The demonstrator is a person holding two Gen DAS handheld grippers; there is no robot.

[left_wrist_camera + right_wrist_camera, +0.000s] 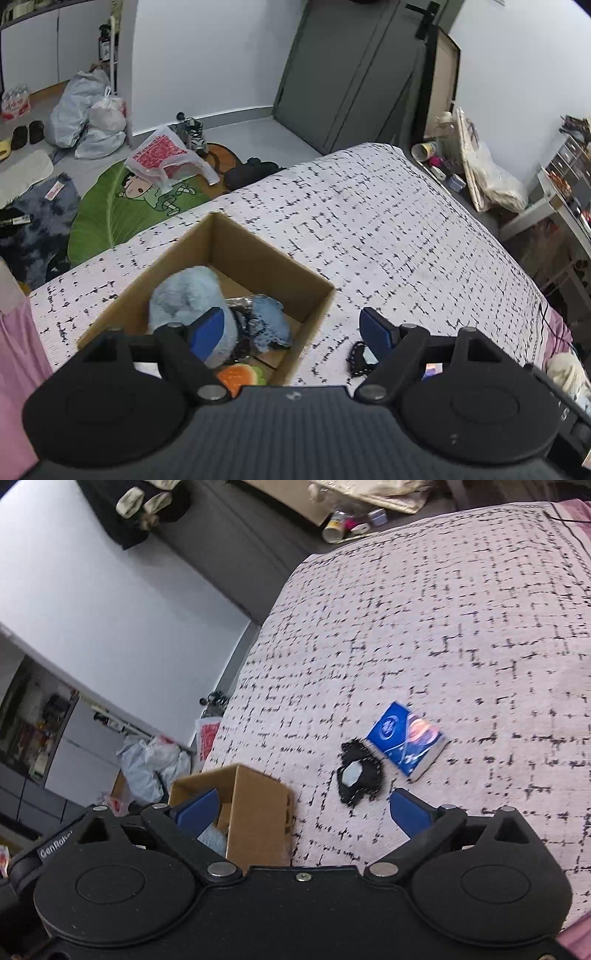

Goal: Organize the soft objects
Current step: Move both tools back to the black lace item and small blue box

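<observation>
cardboard box point(236, 258) matt brown; blue plush toy point(184, 295) fuzzy; bedspread point(388, 229) woven cloth, rough; blue packet point(406, 744) glossy

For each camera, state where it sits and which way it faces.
Left wrist: on the left tongs, angled down at the cardboard box on the bed; only its open blue fingers show.
Right wrist: on the right tongs, tilted, facing the blue packet.
Shared: box, bed, black lace item.

Right gripper point(306, 808), jaws wide and empty, above a patterned bed point(443, 627); cardboard box point(255, 805) left, a black, possibly lacy item point(360, 777) just beyond.
</observation>
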